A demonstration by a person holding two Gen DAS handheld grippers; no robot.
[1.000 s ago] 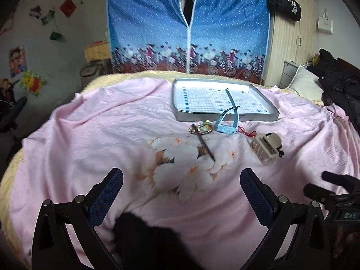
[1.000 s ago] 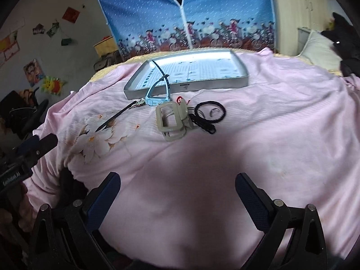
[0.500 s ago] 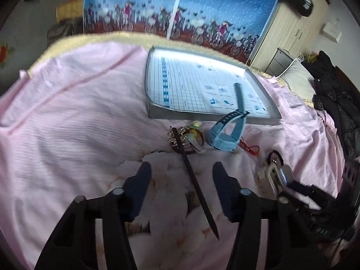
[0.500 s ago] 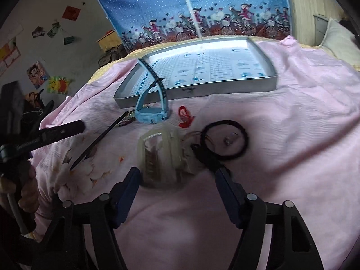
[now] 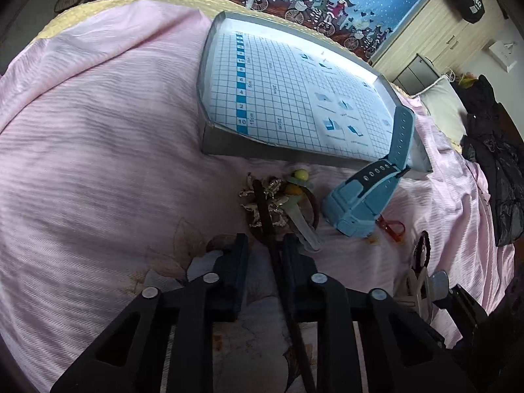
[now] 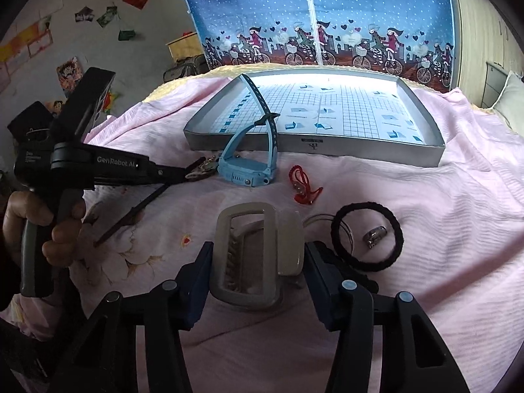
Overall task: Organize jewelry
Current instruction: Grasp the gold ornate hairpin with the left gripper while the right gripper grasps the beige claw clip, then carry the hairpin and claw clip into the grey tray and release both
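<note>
A dark hair stick (image 5: 262,203) lies on the pink bedspread and runs back between the fingers of my left gripper (image 5: 264,255). The jaws are narrowed around it, with a gap left on one side. Its head rests on a gold brooch (image 5: 276,196) beside a beaded hairpin (image 5: 299,213). My right gripper (image 6: 258,262) holds a beige hair claw clip (image 6: 245,229), one pad against each side. A blue watch (image 6: 242,170) leans on the grey tray (image 6: 360,152). A red cord (image 6: 303,186), a black hair tie (image 6: 366,206) and a silver ring (image 6: 375,236) lie close by.
The tray's gridded floor (image 5: 278,98) holds only the watch strap's end. A hand (image 6: 49,226) grips the left gripper's handle at the left. Black clothes (image 5: 501,170) and a pillow lie at the bed's right. A blue curtain (image 6: 311,9) hangs behind.
Both grippers moved forward and down to the bedspread and narrowed. The left now straddles the hair stick; the right has come in on the hair claw clip.
</note>
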